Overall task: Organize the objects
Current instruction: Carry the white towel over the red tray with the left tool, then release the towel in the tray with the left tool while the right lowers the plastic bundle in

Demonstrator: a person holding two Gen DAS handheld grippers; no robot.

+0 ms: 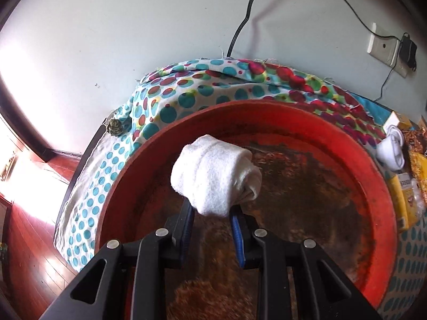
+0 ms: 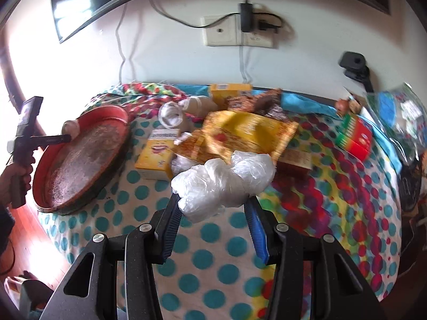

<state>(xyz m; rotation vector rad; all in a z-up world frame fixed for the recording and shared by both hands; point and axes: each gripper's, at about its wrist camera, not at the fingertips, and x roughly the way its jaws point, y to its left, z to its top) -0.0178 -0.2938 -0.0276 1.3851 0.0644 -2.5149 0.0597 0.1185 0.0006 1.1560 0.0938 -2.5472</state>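
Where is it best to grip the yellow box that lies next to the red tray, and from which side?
Probably across the yellow box's two long side edges, coming from above: it lies flat on the dotted cloth, and its near end is clear, while snack packets crowd its far right corner.

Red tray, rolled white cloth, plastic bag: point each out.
red tray [image 1: 333, 144], left wrist view, bare far inner wall
rolled white cloth [image 1: 213, 176], left wrist view, middle of roll
plastic bag [image 2: 224, 181], right wrist view, crumpled centre

You see a soft, fuzzy white cloth roll [image 1: 213, 176] over the red tray [image 1: 315, 117], whose floor looks rough and worn. Your right side shows a crinkled, glossy clear plastic bundle [image 2: 224, 184] above the matt dotted tablecloth [image 2: 213, 264].
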